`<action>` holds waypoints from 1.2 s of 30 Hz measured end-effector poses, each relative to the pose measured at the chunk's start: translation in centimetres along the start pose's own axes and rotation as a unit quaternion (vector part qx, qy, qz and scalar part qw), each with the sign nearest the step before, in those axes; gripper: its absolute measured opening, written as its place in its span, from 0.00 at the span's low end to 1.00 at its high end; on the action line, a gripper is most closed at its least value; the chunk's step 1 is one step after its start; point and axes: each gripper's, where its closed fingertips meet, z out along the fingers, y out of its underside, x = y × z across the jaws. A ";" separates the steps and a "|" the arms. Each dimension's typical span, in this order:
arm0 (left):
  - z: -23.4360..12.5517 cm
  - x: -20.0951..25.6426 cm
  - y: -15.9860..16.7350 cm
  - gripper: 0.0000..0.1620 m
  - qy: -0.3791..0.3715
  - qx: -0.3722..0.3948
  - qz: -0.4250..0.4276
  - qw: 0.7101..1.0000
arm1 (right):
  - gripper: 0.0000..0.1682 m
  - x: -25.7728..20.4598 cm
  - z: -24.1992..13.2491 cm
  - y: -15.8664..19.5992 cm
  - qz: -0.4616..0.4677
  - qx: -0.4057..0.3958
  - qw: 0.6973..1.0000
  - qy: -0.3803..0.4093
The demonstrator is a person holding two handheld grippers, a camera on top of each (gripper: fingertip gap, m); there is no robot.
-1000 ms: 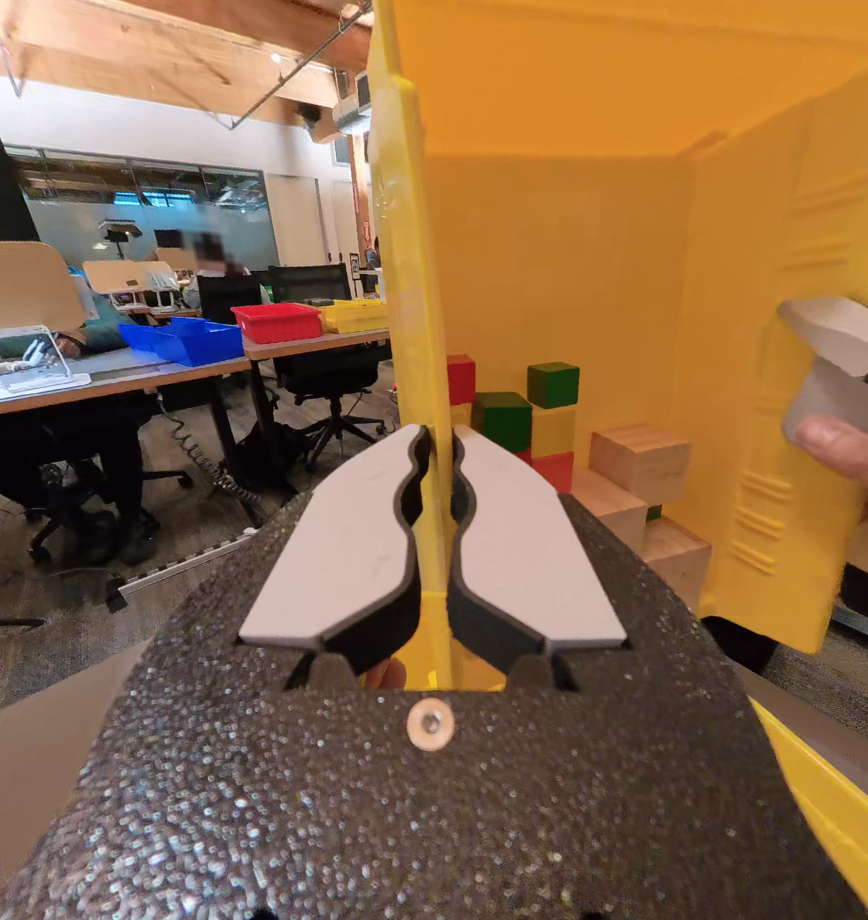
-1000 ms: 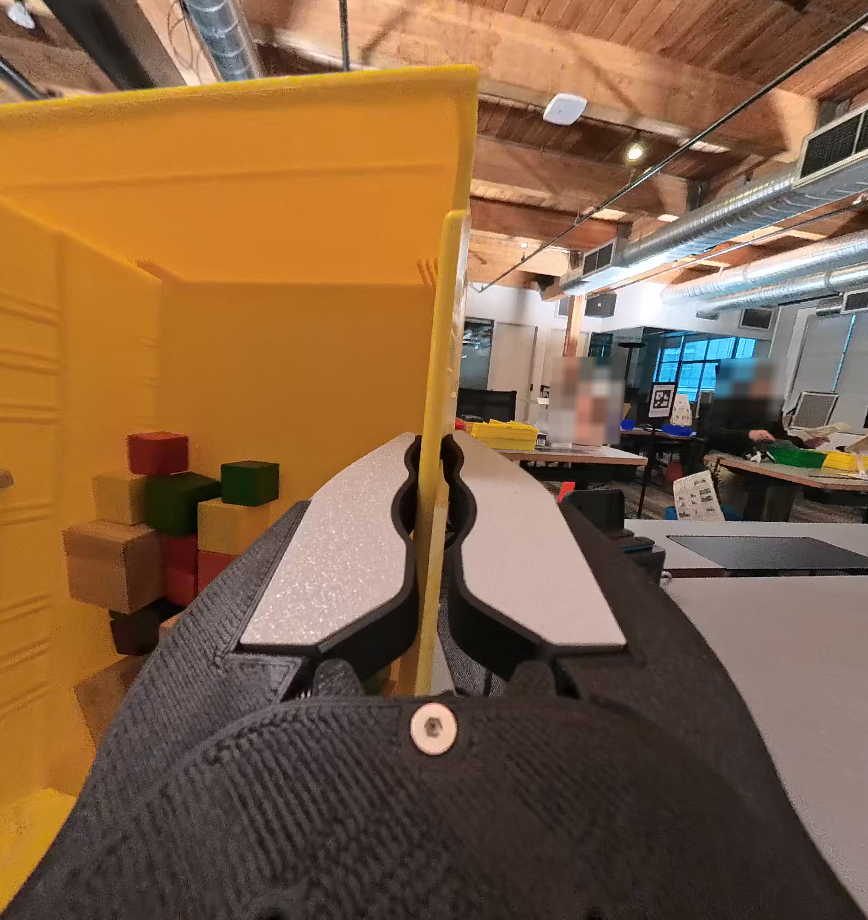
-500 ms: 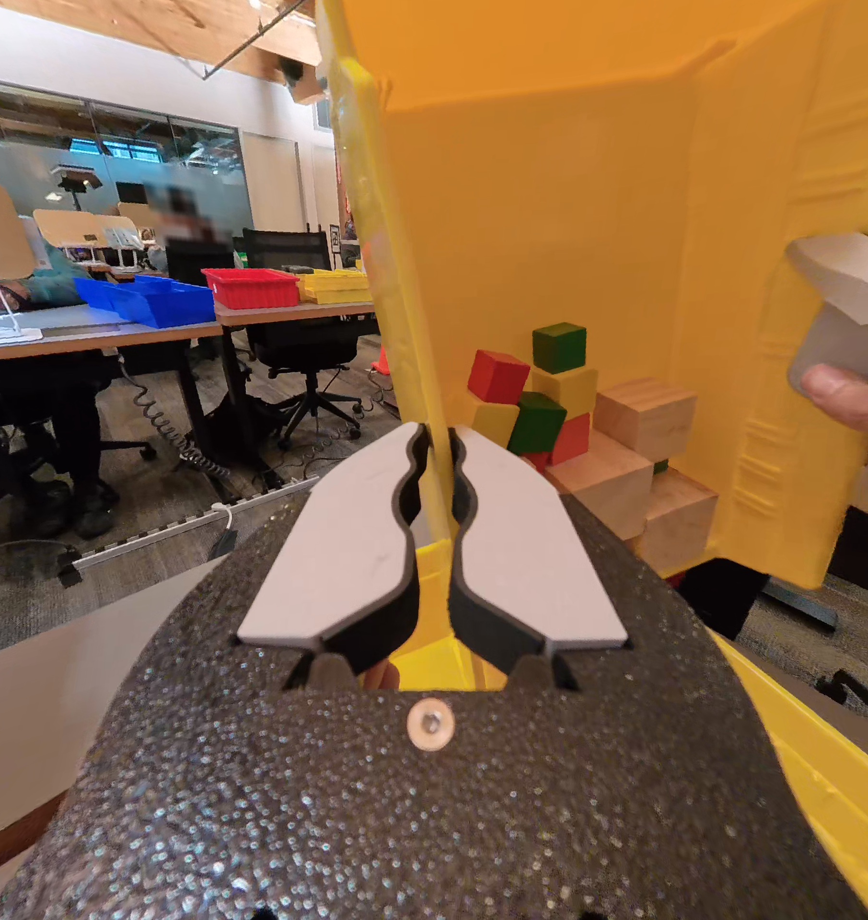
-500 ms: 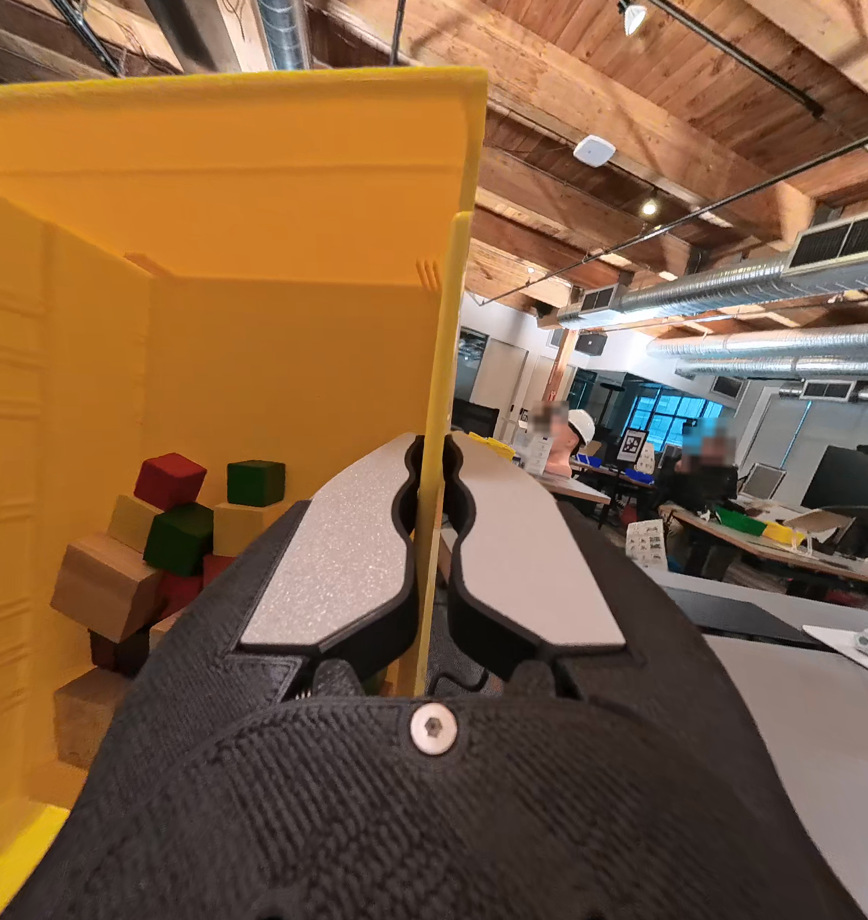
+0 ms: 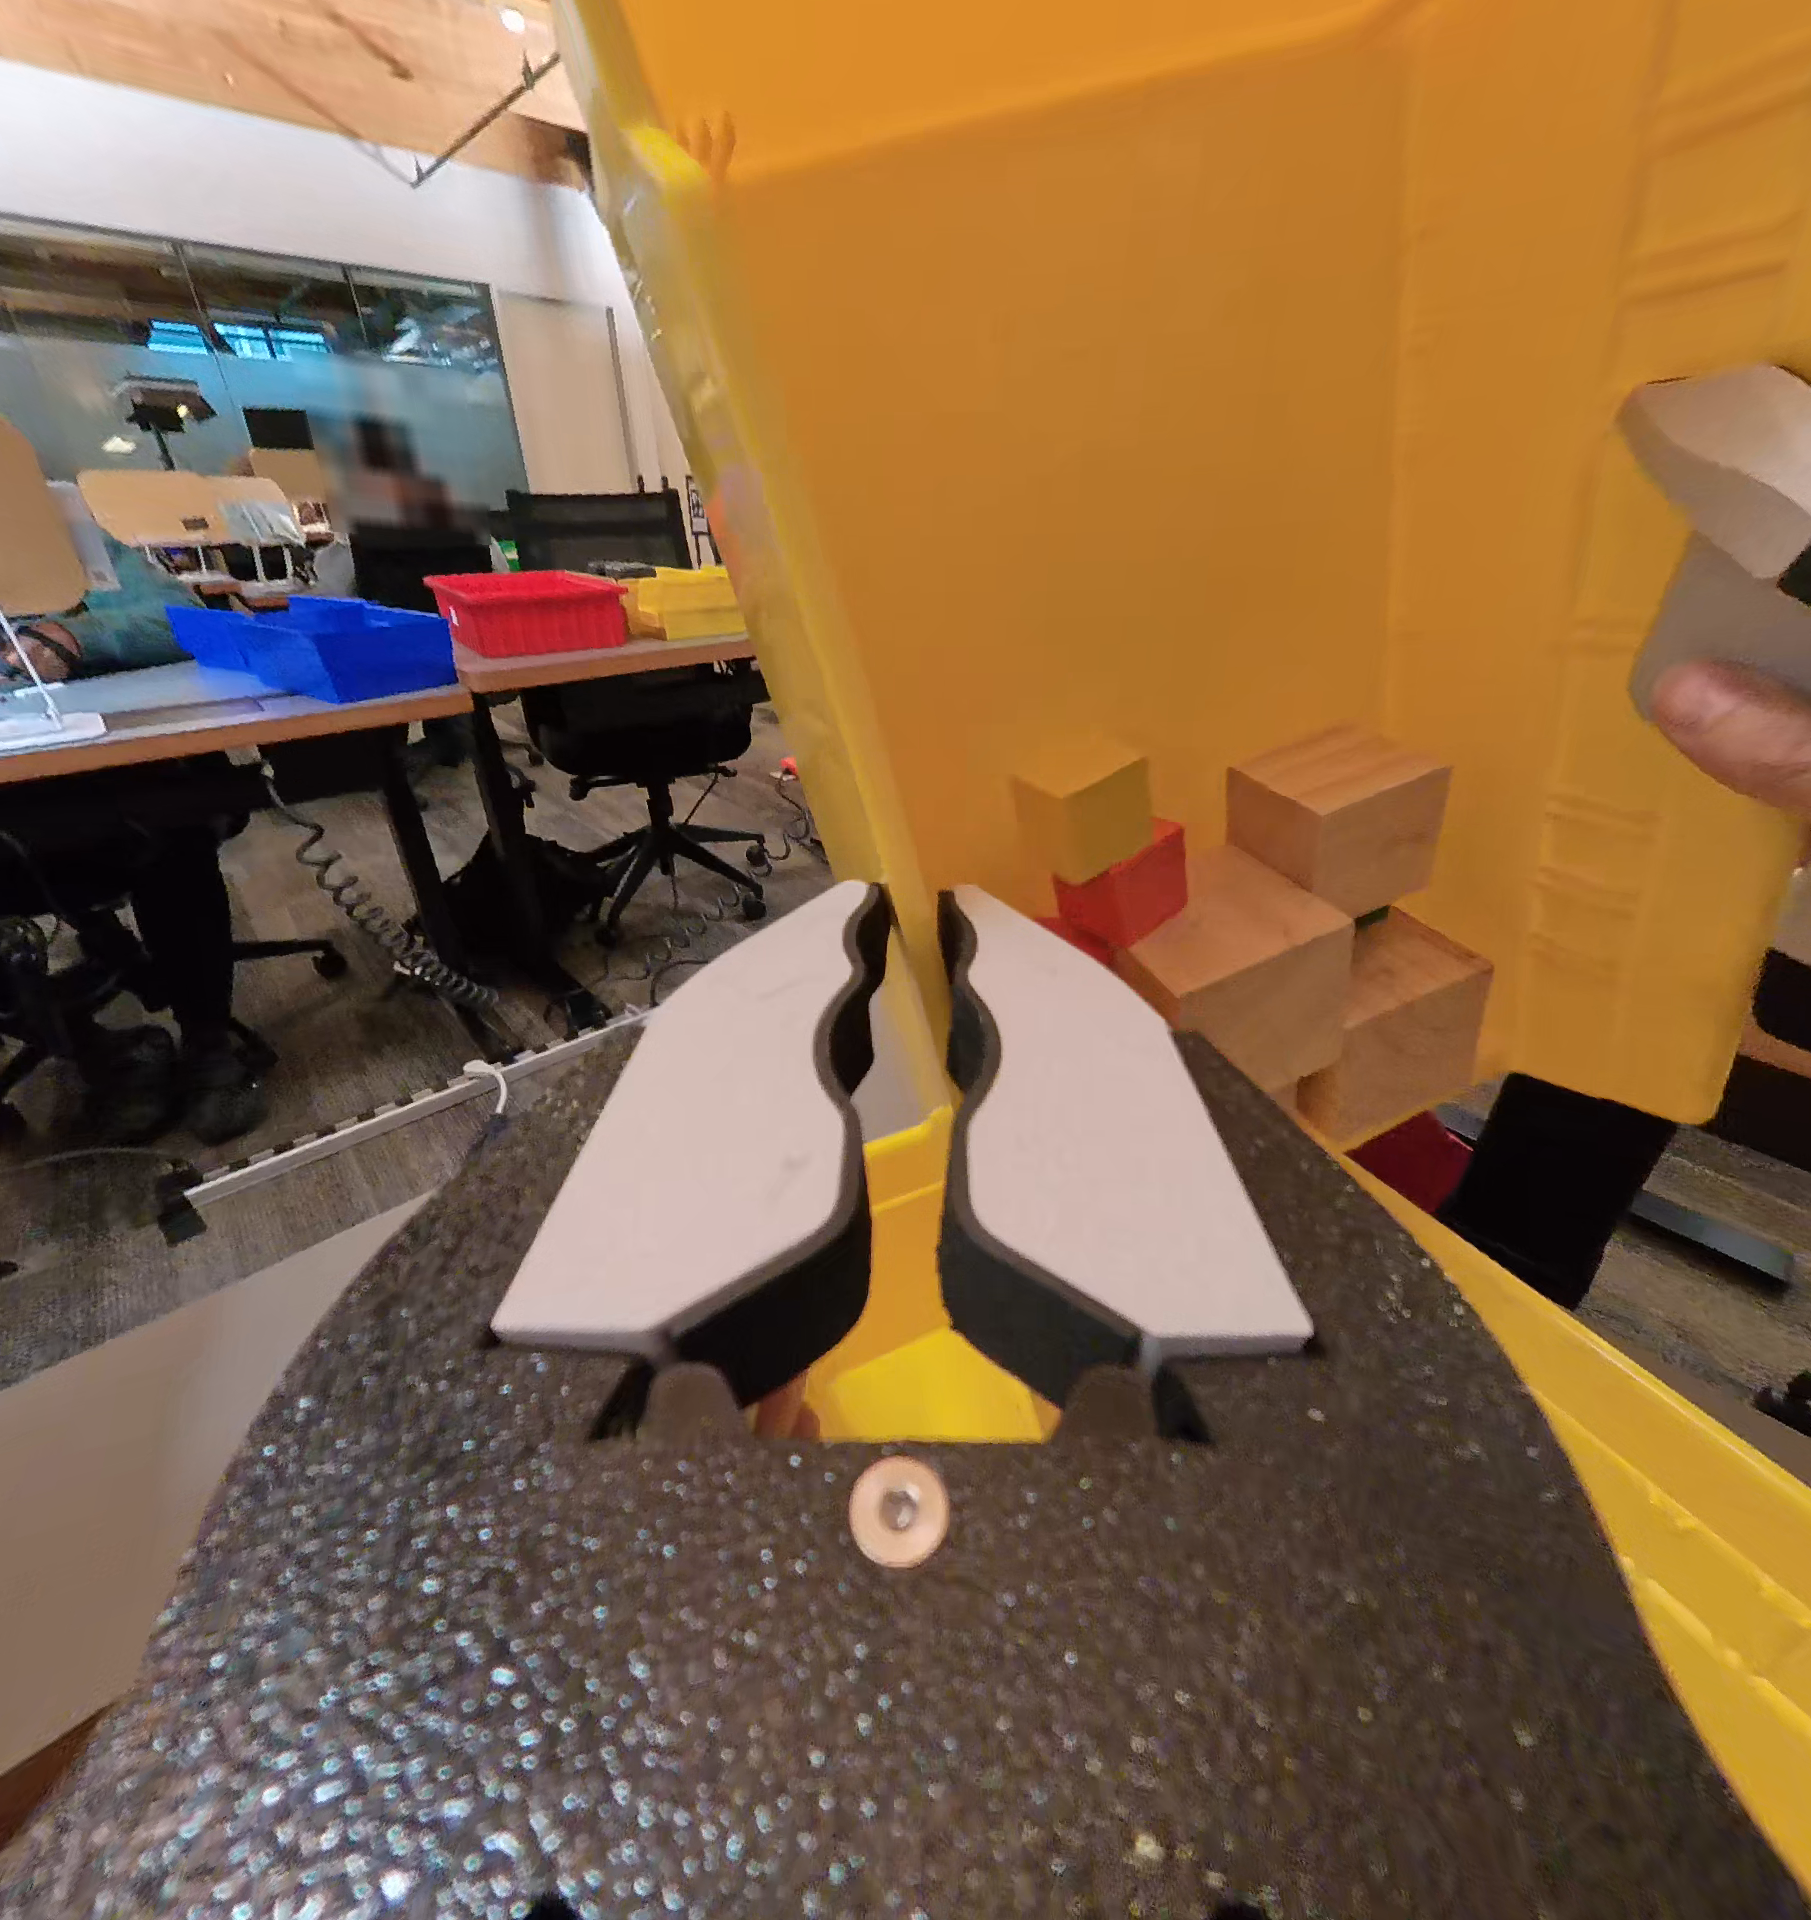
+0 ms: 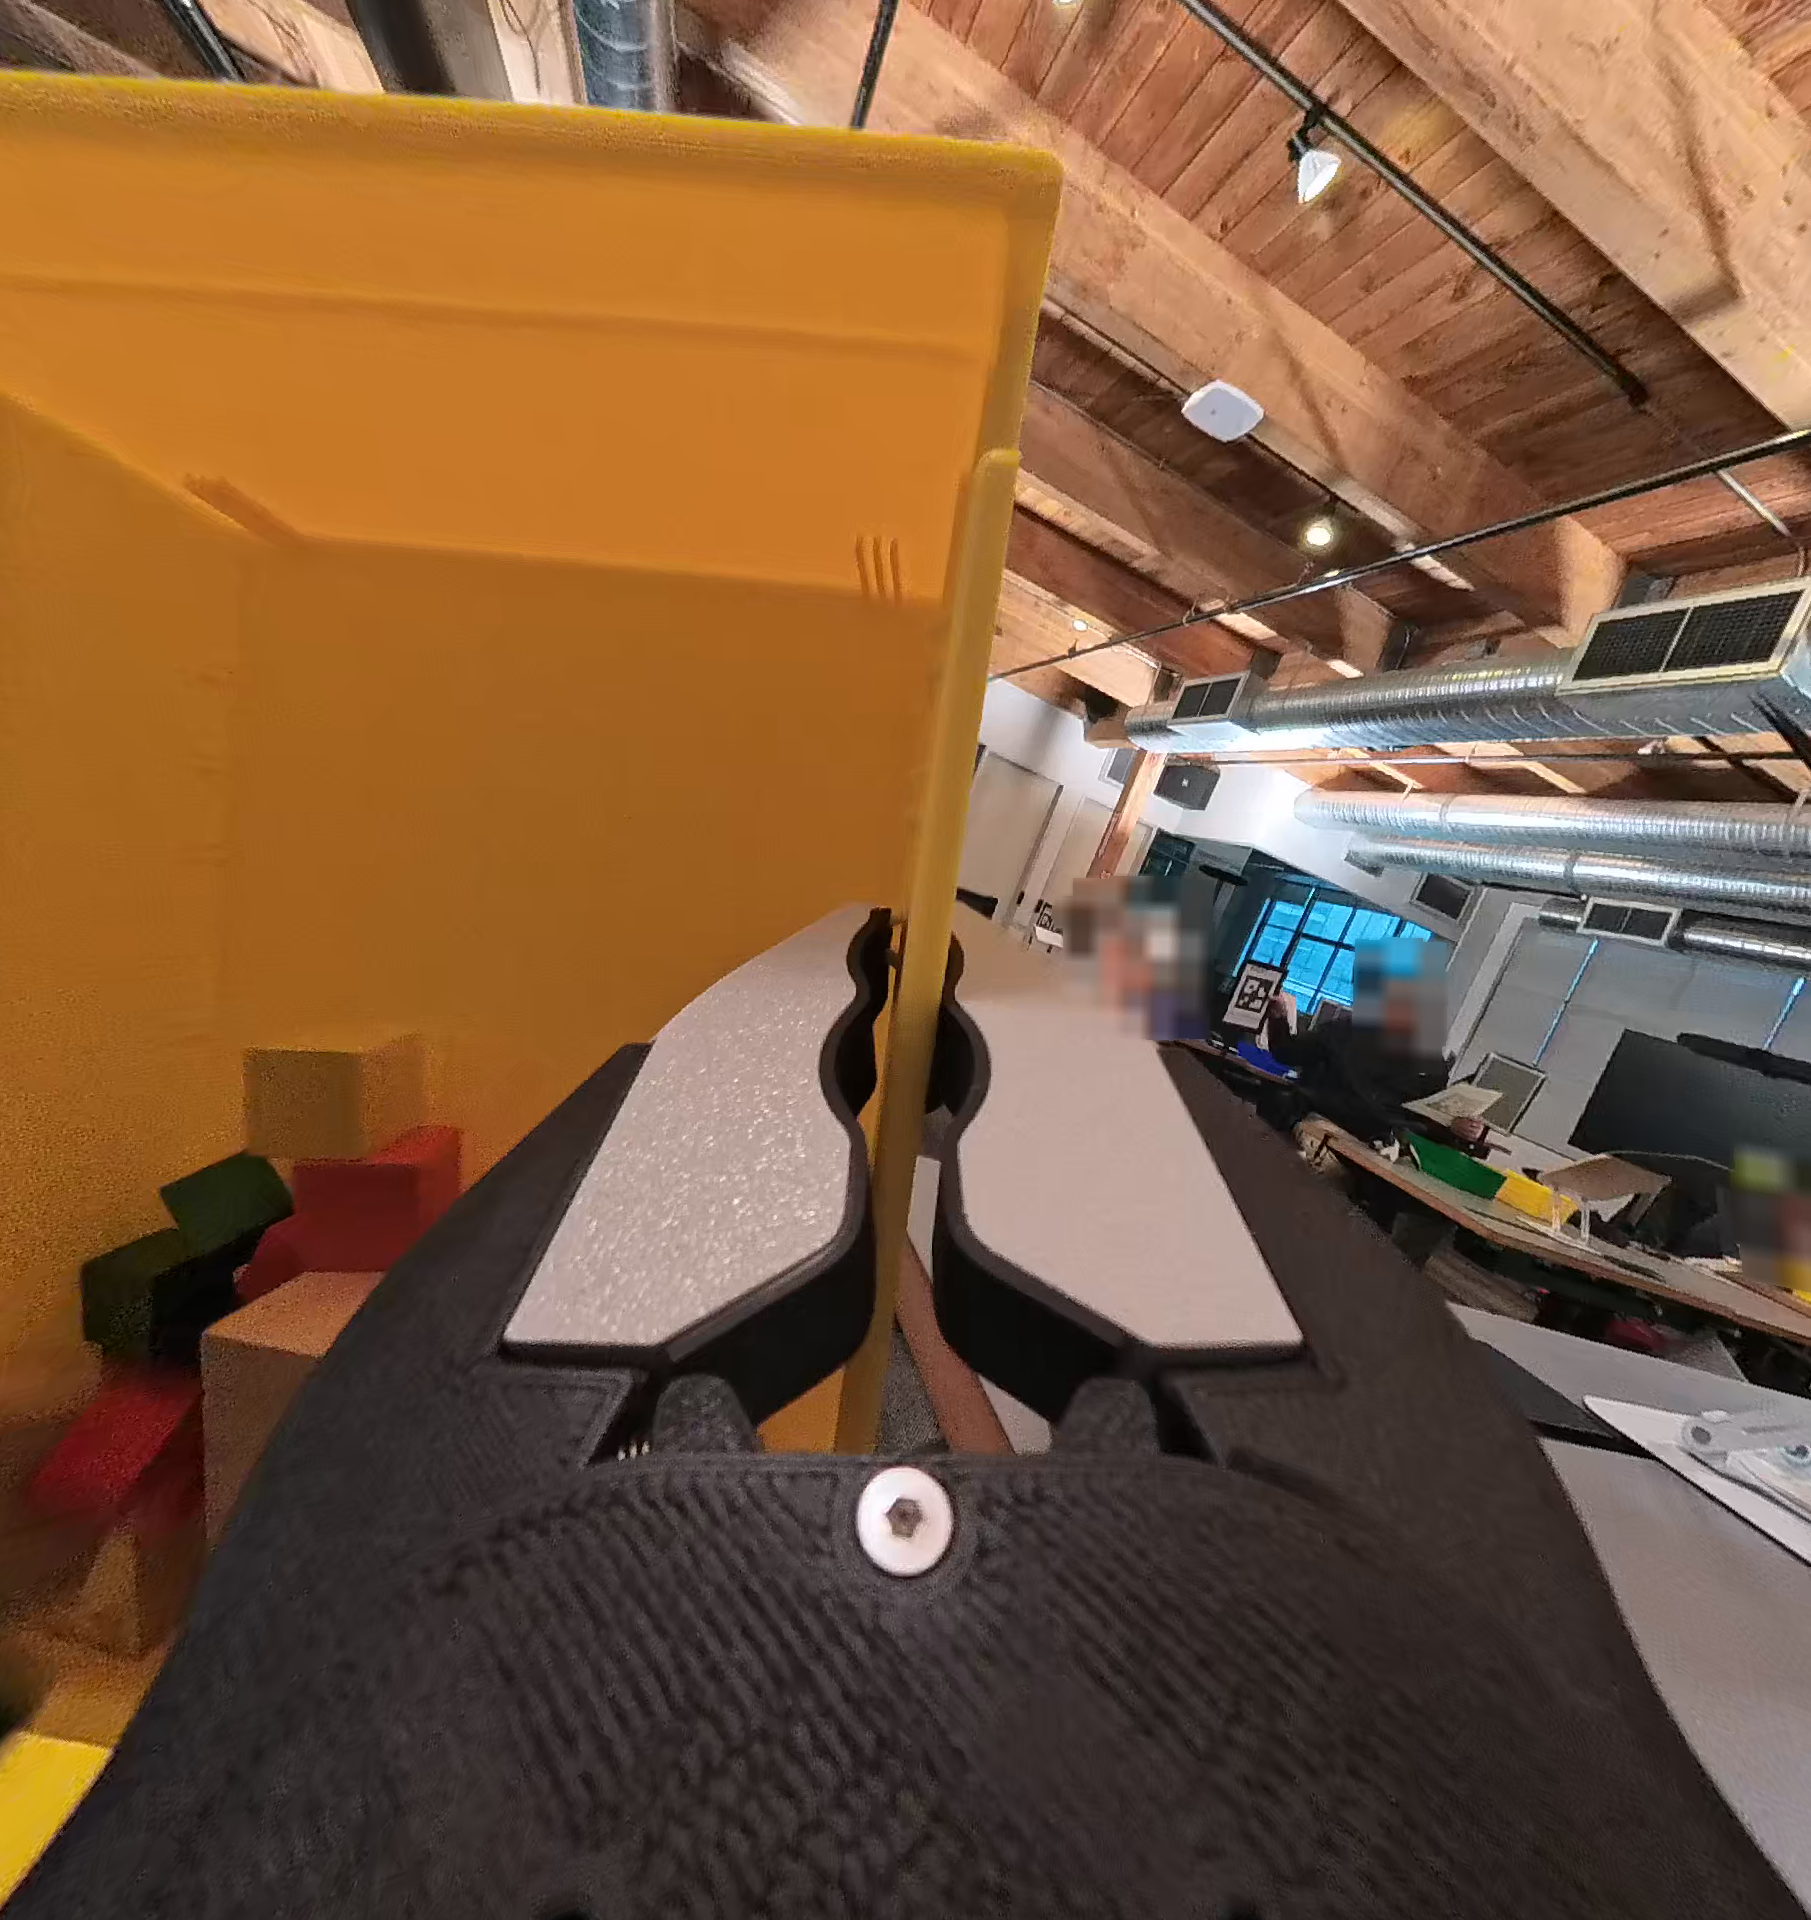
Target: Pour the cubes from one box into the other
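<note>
The yellow box [image 5: 1088,499] is the biggest thing here, held up off the table and tipped steeply, its open side facing both cameras. Every place below is given relative to it.

Just beneath its lower edge, a second yellow box [image 5: 1732,1621] shows only a stretch of rim and wall at the lower right of the left wrist view.

On the tipped box's left wall, the left gripper [image 5: 913,914] has its two grey fingers pressed together on the thin plastic, pinching it. On the opposite wall, the right gripper [image 6: 916,940] pinches the edge in the same way, the yellow wall standing upright between its fingers. In the left wrist view that right gripper appears at the far side of the box as a grey finger end with a person's hand [image 5: 1753,738] just under it.

Inside the box, the cubes [image 5: 1285,935] lie heaped in its lowest corner, against the back wall. Large plain wooden cubes [image 5: 1337,816] are stacked at the outer side of the heap, touching each other. A yellow cube [image 5: 1083,805] sits on top of a red cube [image 5: 1124,883], nearer the left wall. In the right wrist view, dark green cubes [image 6: 179,1257] and another red one, blurred, lie at the heap's front by the box's open edge; whether any has left the box cannot be told.
</note>
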 end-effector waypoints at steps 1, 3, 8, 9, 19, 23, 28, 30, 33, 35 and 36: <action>0.0 0.0 0.1 0.05 -0.001 -0.002 0.003 1.000 | 0.04 0.0 0.1 0.0 -0.003 0.000 1.000 0.000; 0.1 -0.1 0.1 0.05 -0.002 -0.009 0.000 1.000 | 0.04 -0.2 0.2 0.2 -0.005 -0.005 1.000 -0.002; 0.0 -0.1 0.3 0.06 0.001 -0.012 0.007 1.000 | 0.04 -0.3 0.3 0.4 -0.004 -0.002 1.000 -0.002; -0.2 -0.1 0.1 0.06 0.001 -0.007 0.005 1.000 | 0.04 -0.3 0.2 0.2 -0.004 0.002 1.000 -0.001; -1.1 -0.4 -1.0 0.06 -0.012 0.031 0.015 0.999 | 0.04 -0.7 0.3 -1.9 -0.020 0.040 0.999 -0.005; -1.6 -0.8 -1.2 0.06 -0.027 0.036 0.017 0.999 | 0.04 -1.2 0.6 -2.4 -0.025 0.049 0.998 -0.010; -1.6 -1.3 -1.3 0.06 -0.026 0.028 0.012 0.999 | 0.04 -1.6 0.9 -2.1 -0.017 0.045 0.999 -0.010; -1.6 -1.4 -1.3 0.06 -0.029 0.036 0.020 0.999 | 0.03 -1.6 0.9 -2.3 -0.011 0.056 0.998 -0.010; -1.5 -1.6 -1.1 0.06 -0.031 0.028 0.006 0.999 | 0.04 -1.9 1.1 -2.1 -0.018 0.050 0.998 -0.015; -1.5 -1.6 -1.2 0.06 -0.031 0.035 0.013 0.999 | 0.03 -1.8 1.1 -2.6 -0.020 0.063 0.998 -0.015; -1.5 -1.6 -1.1 0.06 -0.031 0.033 0.014 0.999 | 0.03 -1.8 1.2 -2.7 -0.024 0.063 0.998 -0.016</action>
